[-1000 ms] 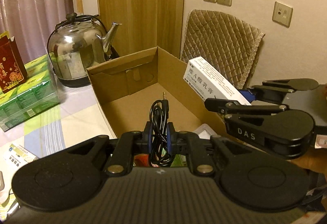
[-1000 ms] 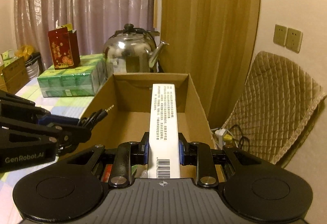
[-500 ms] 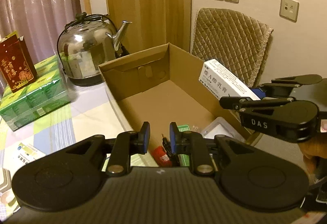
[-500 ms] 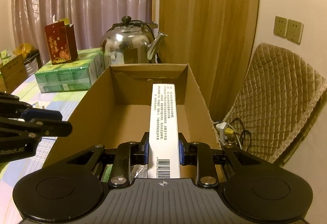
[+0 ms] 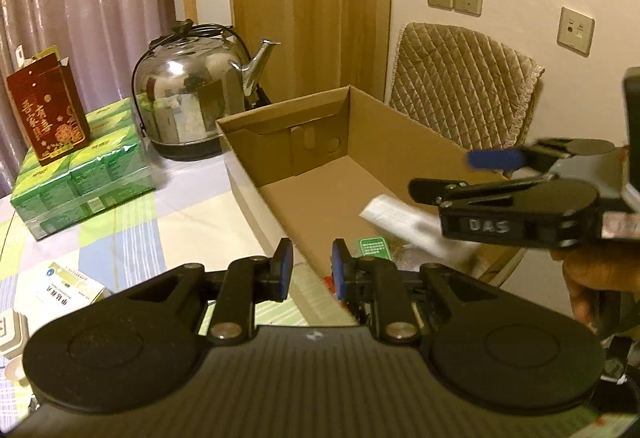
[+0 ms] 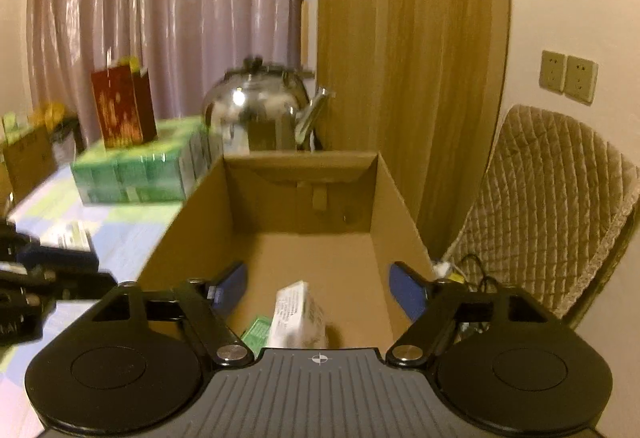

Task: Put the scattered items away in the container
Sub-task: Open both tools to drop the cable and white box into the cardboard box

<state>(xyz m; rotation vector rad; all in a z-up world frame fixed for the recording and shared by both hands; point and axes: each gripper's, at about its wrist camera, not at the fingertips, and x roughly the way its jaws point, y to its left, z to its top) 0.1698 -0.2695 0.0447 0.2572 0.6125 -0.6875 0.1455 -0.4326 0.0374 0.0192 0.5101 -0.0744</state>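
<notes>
The open cardboard box (image 5: 352, 126) stands on the table, also in the right wrist view (image 6: 392, 198). My right gripper (image 6: 318, 284) is open wide over its near end; the long white medicine box (image 6: 298, 316) lies free below it, blurred. In the left wrist view that white box (image 5: 404, 224) is inside the cardboard box, under my right gripper (image 5: 460, 174). My left gripper (image 5: 308, 268) is open and empty above the box's near left wall. A green packet (image 5: 374, 248) lies on the box floor.
A steel kettle (image 5: 192, 94) stands behind the box. A green pack of cartons (image 5: 80, 170) with a red box (image 5: 46, 118) on top is at the left. A small white medicine box (image 5: 68, 286) lies on the checked tablecloth. A quilted chair (image 5: 460, 86) is at the right.
My right gripper opened and let go of the white medicine box, which dropped into the cardboard box. My left gripper released the black cable earlier and has drawn back to the left.
</notes>
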